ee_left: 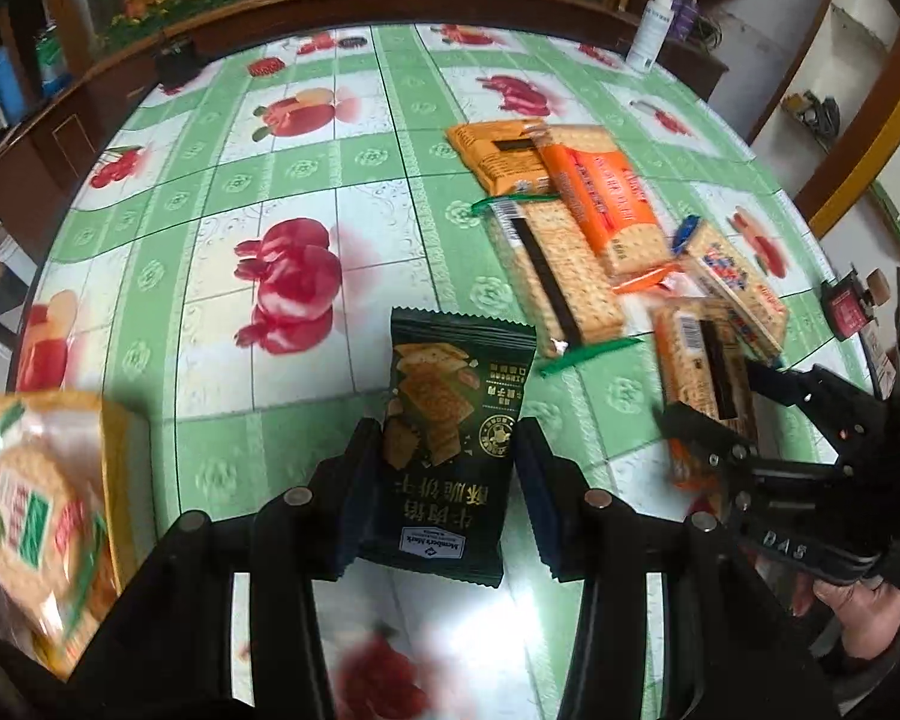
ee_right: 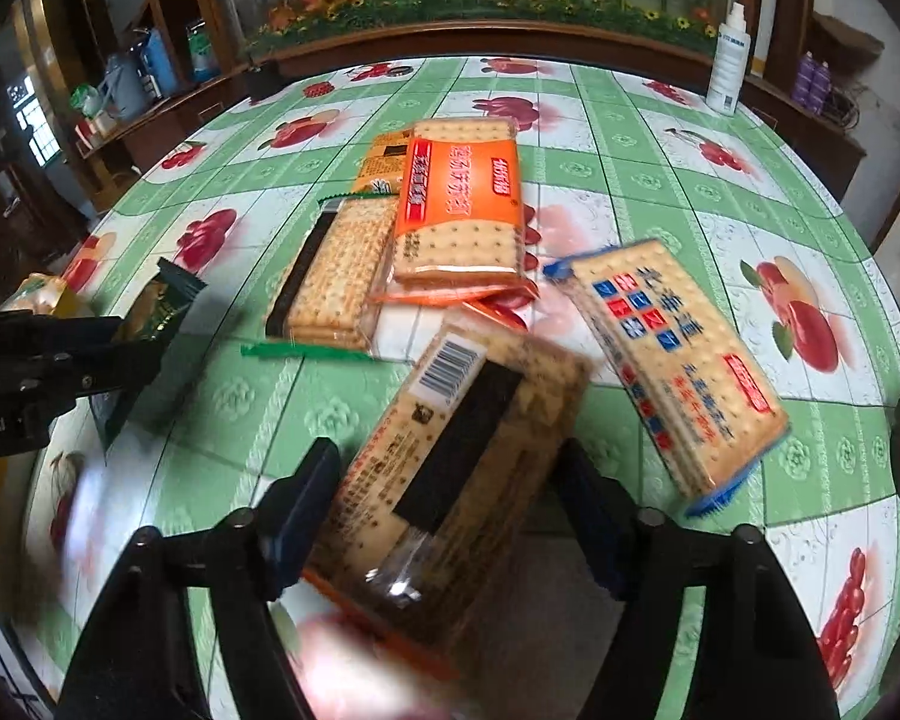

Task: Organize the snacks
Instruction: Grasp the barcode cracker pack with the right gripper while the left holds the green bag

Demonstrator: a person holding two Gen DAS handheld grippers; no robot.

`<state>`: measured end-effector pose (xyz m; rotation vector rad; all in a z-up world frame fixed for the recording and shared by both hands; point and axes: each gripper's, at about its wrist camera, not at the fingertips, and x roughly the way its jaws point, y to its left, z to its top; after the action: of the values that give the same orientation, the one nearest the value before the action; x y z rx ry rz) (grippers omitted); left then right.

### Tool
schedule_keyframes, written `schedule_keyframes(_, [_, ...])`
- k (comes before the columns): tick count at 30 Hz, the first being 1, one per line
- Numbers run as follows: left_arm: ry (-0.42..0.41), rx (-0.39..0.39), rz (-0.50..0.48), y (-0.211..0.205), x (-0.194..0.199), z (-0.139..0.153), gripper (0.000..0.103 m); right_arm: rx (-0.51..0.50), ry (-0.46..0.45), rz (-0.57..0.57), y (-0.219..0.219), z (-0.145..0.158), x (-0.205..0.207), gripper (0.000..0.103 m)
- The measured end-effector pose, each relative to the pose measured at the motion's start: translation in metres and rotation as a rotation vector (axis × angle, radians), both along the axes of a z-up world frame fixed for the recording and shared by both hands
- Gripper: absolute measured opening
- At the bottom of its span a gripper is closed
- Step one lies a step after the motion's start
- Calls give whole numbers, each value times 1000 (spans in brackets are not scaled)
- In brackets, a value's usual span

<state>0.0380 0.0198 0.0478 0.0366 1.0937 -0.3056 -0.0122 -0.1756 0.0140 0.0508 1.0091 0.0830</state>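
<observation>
dark green packet (ee_left: 450, 438) clamped in left tongs (ee_left: 447, 450); right tongs (ee_right: 450, 480) grip blurred cracker pack (ee_right: 462, 468).

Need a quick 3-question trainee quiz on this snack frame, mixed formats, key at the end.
1. True or false: the left gripper holds a dark green snack pouch.
2. What lies between the right gripper fingers? A) a white spray bottle B) a cracker pack with a barcode label C) nothing
3. Fill in: the orange-labelled cracker pack lies partly on top of other packs, on the ____ and white fruit-print tablecloth.

Key: 1 true; 2 B, the barcode cracker pack; 3 green. The white spray bottle stands at the table's far edge.
</observation>
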Motion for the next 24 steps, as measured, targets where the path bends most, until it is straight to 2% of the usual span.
schedule_keyframes(2, [-8, -23, 3, -2, -9, 1, 47, 29, 0, 19, -4, 1, -8, 63])
schedule_keyframes(12, [-30, -71, 62, 2, -44, -5, 48, 80, -27, 66, -4, 10, -40, 61])
schedule_keyframes(17, [-88, -26, 104, 9, -60, -1, 48, 113, -39, 85, 2, 15, -47, 61])
schedule_keyframes(24, [-149, -9, 136, 18, -77, 7, 48, 113, -65, 134, 22, 28, -51, 61])
